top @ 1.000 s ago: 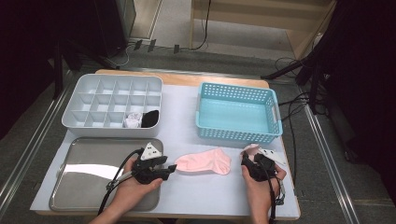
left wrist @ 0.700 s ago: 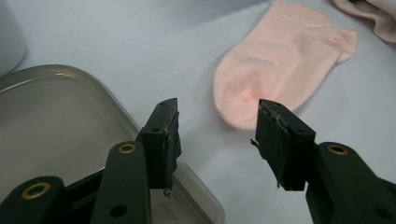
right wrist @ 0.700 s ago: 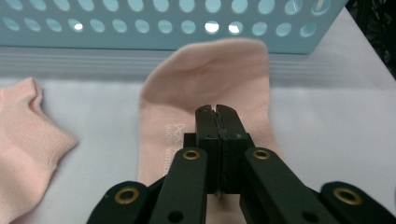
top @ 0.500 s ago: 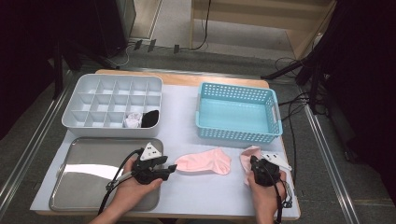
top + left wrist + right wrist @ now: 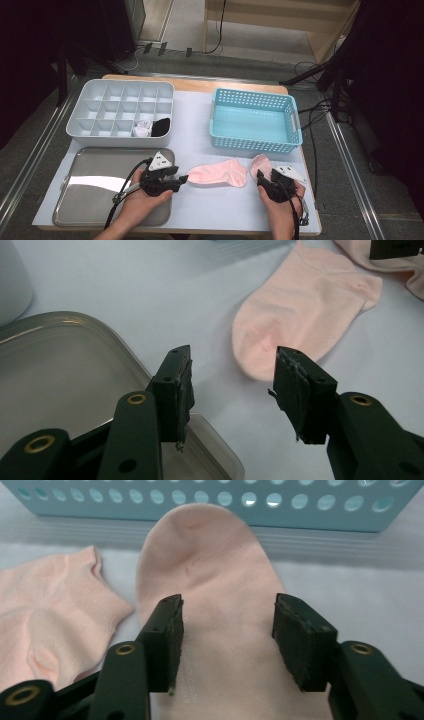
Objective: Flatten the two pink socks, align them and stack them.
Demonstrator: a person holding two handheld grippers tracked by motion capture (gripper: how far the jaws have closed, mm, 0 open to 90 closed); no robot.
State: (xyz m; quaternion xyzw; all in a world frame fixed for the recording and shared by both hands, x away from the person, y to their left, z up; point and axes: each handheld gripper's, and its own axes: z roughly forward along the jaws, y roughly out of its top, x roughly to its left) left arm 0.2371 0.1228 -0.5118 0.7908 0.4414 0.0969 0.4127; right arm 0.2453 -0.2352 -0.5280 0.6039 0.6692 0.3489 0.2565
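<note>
two pale pink ankle socks lie flat on the light blue-white table cover (image 5: 200, 125) in the lower middle of the high view. the first sock (image 5: 218, 174) stretches sideways at lower centre, its rounded toe end toward the left gripper (image 5: 181, 179) and its ribbed cuff end toward the right; in the left gripper view it fills the upper right of the frame (image 5: 300, 315), a fine, even knit with a soft crease near the toe. the second sock (image 5: 261, 164) lies just to the right of the first, lower right of centre, its rounded end toward the turquoise perforated basket (image 5: 295, 125); in the right gripper view it runs up the middle of the frame (image 5: 220, 605) and stops just short of the basket wall (image 5: 210, 500), while the first sock's cuff shows at left (image 5: 55, 610). whether the two socks touch cannot be told. the left gripper's jaws (image 5: 232, 390) stand apart with nothing between them, over the bare cover, the toe of the first sock just beyond the right-hand jaw and the rim of the steel tray (image 5: 130, 355) under the left-hand one. the right gripper (image 5: 225, 635) is open, its jaws having just been opening; they stand over the second sock without pressing on it. a grey divided organiser (image 5: 80, 107) sits at upper left, holding a white item (image 5: 143, 129) and a black item (image 5: 161, 127) in adjoining front compartments.
</note>
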